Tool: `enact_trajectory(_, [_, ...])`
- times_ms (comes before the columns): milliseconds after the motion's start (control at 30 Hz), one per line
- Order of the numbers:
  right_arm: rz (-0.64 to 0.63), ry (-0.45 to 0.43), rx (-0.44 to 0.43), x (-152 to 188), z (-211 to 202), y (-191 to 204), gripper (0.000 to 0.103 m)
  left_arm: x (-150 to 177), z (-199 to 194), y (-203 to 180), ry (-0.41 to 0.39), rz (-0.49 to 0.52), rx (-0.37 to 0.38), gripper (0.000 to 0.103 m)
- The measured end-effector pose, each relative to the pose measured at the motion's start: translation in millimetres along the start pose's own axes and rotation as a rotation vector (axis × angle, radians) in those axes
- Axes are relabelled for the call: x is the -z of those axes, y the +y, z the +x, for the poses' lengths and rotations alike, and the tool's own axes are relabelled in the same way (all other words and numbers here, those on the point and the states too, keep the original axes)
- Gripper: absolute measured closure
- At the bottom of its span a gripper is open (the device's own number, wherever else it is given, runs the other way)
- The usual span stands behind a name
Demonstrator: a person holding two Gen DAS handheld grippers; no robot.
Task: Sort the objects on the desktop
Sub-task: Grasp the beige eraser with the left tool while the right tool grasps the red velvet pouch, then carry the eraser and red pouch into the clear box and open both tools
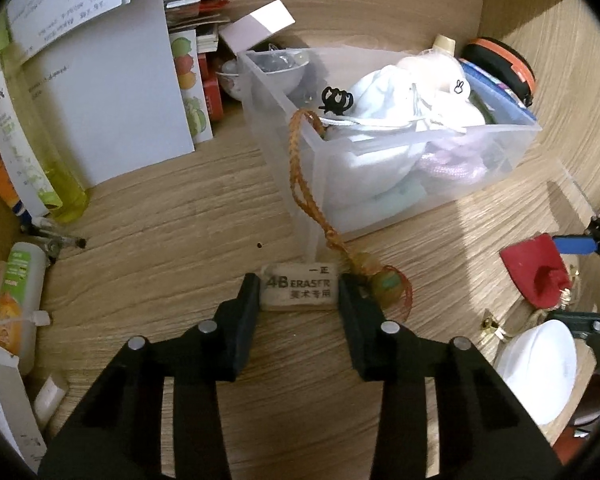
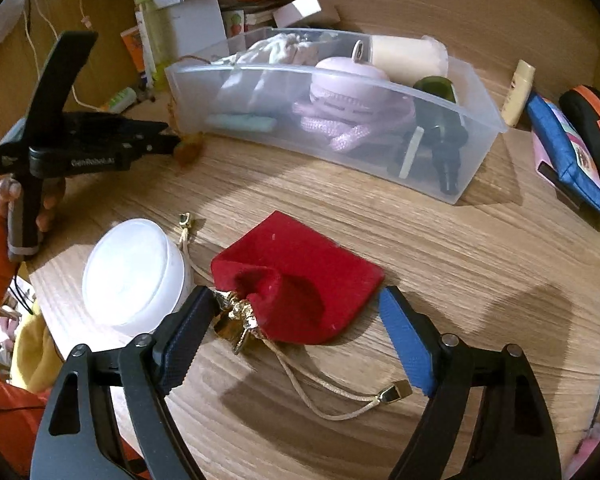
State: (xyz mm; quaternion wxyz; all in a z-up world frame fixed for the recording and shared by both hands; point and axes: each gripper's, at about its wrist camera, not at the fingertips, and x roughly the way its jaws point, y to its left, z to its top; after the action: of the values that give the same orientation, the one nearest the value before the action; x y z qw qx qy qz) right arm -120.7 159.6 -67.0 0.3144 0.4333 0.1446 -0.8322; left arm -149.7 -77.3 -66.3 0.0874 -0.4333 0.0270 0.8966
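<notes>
Left gripper [image 1: 299, 294] on the eraser [image 1: 299, 293], right gripper [image 2: 293, 316] lining up on the red pouch [image 2: 296, 280]!

Starting left: the black fingers sit pressed against both short ends of the eraser, which lies on the wooden desk [image 1: 172, 220] right at the near corner of the clear bin [image 1: 380, 152]. An orange braided cord [image 1: 306, 184] hangs over the bin wall just off the right finger, so I'd judge the lift wants to go straight up, then forward over the rim, minding that cord. There's open desk off to the left. Over to the right tool: jaws spread wide, straddling the pouch, nothing pinched yet. A white round lid [image 2: 136, 272] crowds the left finger; bare wood on the right. Closing in looks next, with the bin well ahead.
</notes>
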Motion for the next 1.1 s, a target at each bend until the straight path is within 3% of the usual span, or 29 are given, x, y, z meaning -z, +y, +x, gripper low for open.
enact_trajectory(333, [-0.017,-0.046,-0.005,-2,-4,4,0.071,3,-12,12,-0.061,-0.079,-0.004,0.064])
enact_trajectory(433, [0.012,-0.055,-0.007,-4,-6,-1,0.079,5,-20,11,-0.086,-0.091,-0.004,0.064])
enact_trajectory(767, [0.098,-0.159,-0.007,-21,-35,-21,0.080,6,-49,8,-0.175,-0.109,0.004,0.064])
enact_trajectory(1100, [0.136,-0.297,0.028,-53,-74,-44,0.080,-16,-83,9,-0.288,-0.118,0.017,0.064])
